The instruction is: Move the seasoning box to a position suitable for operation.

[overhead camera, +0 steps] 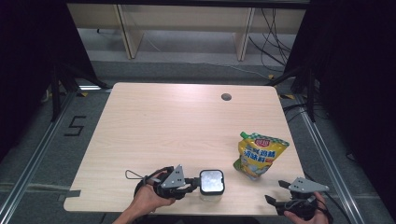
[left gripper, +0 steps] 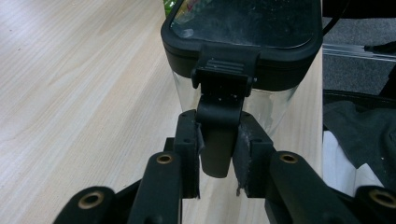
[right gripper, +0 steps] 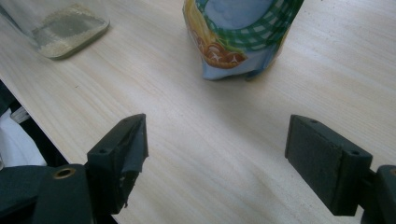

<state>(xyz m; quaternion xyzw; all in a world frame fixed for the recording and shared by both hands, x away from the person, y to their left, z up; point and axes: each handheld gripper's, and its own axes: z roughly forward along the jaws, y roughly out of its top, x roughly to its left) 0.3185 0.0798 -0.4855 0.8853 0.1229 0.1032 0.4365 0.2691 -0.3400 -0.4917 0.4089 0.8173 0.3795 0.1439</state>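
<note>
A clear square container (overhead camera: pixel 211 183) with a black-rimmed lid stands near the table's front edge. My left gripper (overhead camera: pixel 194 185) reaches it from the left, level with the lid. In the left gripper view the container (left gripper: pixel 275 100) is right ahead, and my left gripper (left gripper: pixel 217 149) is shut on the black latch tab (left gripper: pixel 219 135) that hangs from the lid. A yellow stand-up pouch (overhead camera: pixel 259 155) sits upright to the container's right. My right gripper (overhead camera: pixel 276 192) rests open at the front right corner. The right gripper view has the pouch (right gripper: pixel 243 32) ahead of the right gripper (right gripper: pixel 217 158) and the container's base (right gripper: pixel 60 28), with pale grains inside.
The wooden table (overhead camera: pixel 177 126) has a round cable hole (overhead camera: pixel 226 97) near its far edge. A thin wire loop (overhead camera: pixel 133 175) lies behind my left hand. Beyond the table stand pale furniture legs (overhead camera: pixel 128 32) and floor cables (overhead camera: pixel 275 42). A "5" (overhead camera: pixel 74 126) is marked on the floor at left.
</note>
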